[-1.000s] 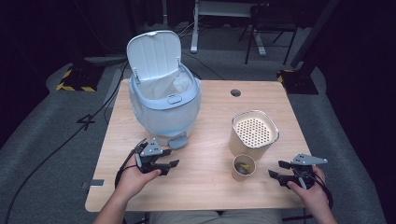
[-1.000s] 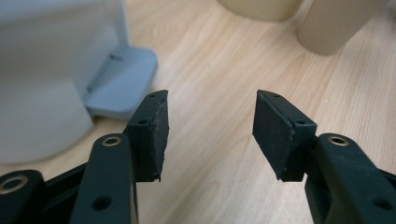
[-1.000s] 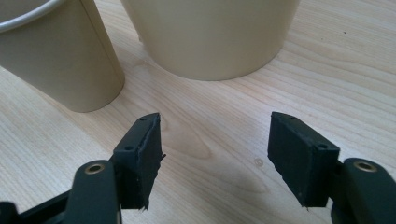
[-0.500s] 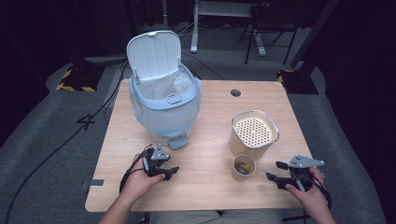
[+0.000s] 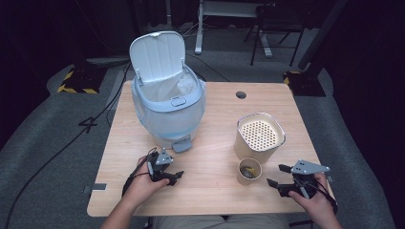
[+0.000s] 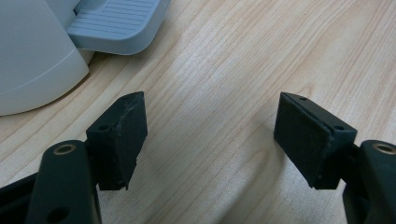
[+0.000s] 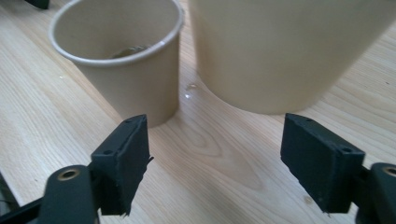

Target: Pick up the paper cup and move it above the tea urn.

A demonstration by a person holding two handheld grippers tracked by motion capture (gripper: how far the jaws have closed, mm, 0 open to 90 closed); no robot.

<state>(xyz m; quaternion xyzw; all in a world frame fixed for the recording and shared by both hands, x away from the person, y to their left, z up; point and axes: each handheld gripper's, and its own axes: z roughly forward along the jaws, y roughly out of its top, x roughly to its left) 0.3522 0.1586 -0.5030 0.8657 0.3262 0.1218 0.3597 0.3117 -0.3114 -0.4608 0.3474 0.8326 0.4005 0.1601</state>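
A small paper cup with dark scraps inside stands on the wooden table, just in front of a beige container with a perforated top. My right gripper sits to the cup's right and points at it. Its jaws have just been opening, with nothing between them. In the right gripper view, the cup and container stand beyond my right gripper. My left gripper rests low near the bin's pedal; its jaws have also just been opening, over bare wood.
A white and grey-blue pedal bin with its lid up and a liner inside stands at the table's back left. Its pedal lies just ahead of the left jaws. A cable hole sits near the far edge.
The right gripper's jaws have spread apart from shut. The left gripper's jaws have widened and the hand has sunk slightly toward the table.
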